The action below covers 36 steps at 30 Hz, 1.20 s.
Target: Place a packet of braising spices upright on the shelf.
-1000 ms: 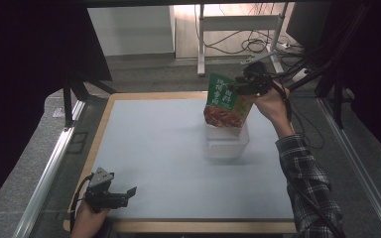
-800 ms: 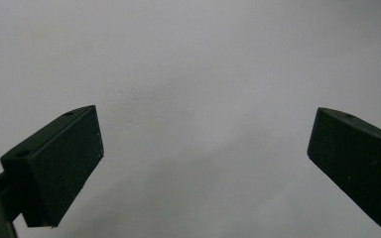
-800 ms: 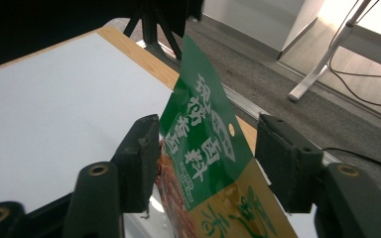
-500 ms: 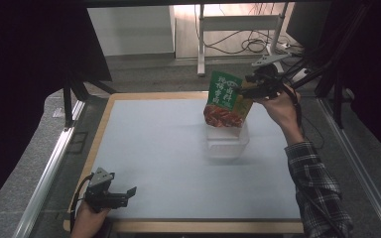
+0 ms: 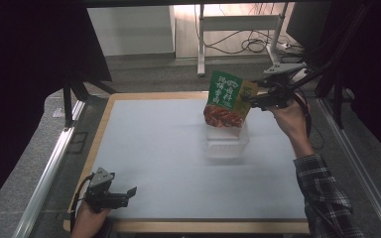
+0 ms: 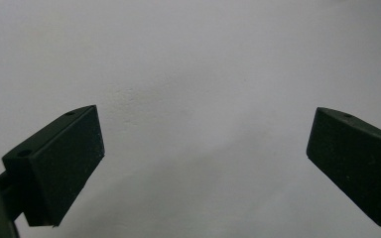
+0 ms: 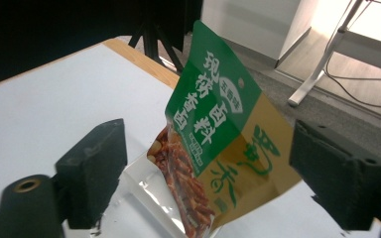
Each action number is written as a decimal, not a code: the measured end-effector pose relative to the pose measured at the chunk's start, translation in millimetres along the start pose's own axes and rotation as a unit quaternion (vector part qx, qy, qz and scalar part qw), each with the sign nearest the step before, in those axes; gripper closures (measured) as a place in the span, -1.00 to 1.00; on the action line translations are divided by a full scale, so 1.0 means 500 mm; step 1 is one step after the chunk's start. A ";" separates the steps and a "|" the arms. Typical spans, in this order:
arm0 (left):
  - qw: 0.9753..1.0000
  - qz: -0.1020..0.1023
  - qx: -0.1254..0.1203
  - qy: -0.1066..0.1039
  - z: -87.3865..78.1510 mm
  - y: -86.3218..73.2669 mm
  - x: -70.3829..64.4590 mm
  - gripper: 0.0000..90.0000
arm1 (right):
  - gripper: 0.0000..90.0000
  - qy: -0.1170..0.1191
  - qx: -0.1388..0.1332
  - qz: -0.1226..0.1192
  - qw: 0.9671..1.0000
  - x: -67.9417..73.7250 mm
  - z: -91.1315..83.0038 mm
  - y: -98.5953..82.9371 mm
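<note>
A green and yellow snack packet (image 5: pixel 226 99) printed with red food stands tilted in a clear plastic container (image 5: pixel 226 144) on the white table top (image 5: pixel 154 148). My right gripper (image 5: pixel 252 99) hovers at the packet's right edge. In the right gripper view the packet (image 7: pixel 213 144) rises from the container (image 7: pixel 144 198) ahead of the right gripper (image 7: pixel 208 163), whose jaws stand wide apart and open. My left gripper (image 5: pixel 129 192) rests low near the table's front left corner. In its own view the left gripper (image 6: pixel 206 148) is open over bare white surface.
A wooden frame (image 5: pixel 104 124) borders the table top. Metal rails (image 5: pixel 49 168) run along both sides. Beyond the far edge are a desk leg (image 5: pixel 201 44) and cables (image 5: pixel 258 47) on the floor. A plaid sleeve (image 5: pixel 322 198) reaches in at the right.
The right hand and its gripper have drawn a little to the right, off the packet's upper edge. The packet stays leaning in the container. The left gripper has not moved.
</note>
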<state>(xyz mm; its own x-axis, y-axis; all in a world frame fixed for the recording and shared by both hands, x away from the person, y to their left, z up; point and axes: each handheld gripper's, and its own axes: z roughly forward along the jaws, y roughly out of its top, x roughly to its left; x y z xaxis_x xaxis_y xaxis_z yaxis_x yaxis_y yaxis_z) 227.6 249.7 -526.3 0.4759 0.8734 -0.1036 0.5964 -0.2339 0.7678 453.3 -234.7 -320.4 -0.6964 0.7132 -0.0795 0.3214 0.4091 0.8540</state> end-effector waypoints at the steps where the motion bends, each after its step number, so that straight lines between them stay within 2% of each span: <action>1: 1.000 0.001 0.000 0.000 0.000 0.000 0.000 -0.97 | -0.77 -0.001 -0.001 0.006 1.000 0.000 -0.001 -0.003; 4: 1.000 0.001 0.001 0.000 0.000 0.000 0.000 -0.97 | -0.86 0.004 -0.004 0.022 1.000 0.002 -0.007 -0.014; 14: 1.000 0.001 0.001 0.002 0.000 0.000 -0.001 -0.97 | -0.99 0.014 -0.017 0.024 0.999 0.025 -0.020 -0.049; 16: 1.000 0.001 0.001 0.002 0.000 0.000 -0.001 -0.97 | -1.00 0.015 -0.024 0.029 0.999 0.029 -0.023 -0.057; 20: 1.000 0.004 0.003 0.002 0.001 0.000 -0.002 -0.96 | -1.00 0.017 -0.022 0.040 0.999 0.035 -0.024 -0.073; 25: 1.000 0.004 0.003 0.001 0.001 0.000 -0.002 -0.96 | -1.00 0.009 -0.013 0.038 0.999 0.043 -0.020 -0.098; 32: 1.000 0.004 0.003 0.000 0.001 0.000 -0.002 -0.96 | -1.00 0.025 -0.012 0.057 0.998 0.050 -0.022 -0.132; 36: 1.000 0.004 0.002 0.000 0.001 0.000 -0.002 -0.96 | -1.00 0.018 -0.015 0.056 0.998 0.059 -0.028 -0.149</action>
<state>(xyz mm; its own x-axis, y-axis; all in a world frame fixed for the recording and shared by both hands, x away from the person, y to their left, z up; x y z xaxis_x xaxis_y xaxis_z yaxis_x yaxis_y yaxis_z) 227.4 248.8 -526.3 0.4800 0.8718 -0.0977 0.5961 -0.2424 0.7654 399.9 -252.1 -379.4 -0.6799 0.7325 0.0349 0.3792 0.3105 0.8717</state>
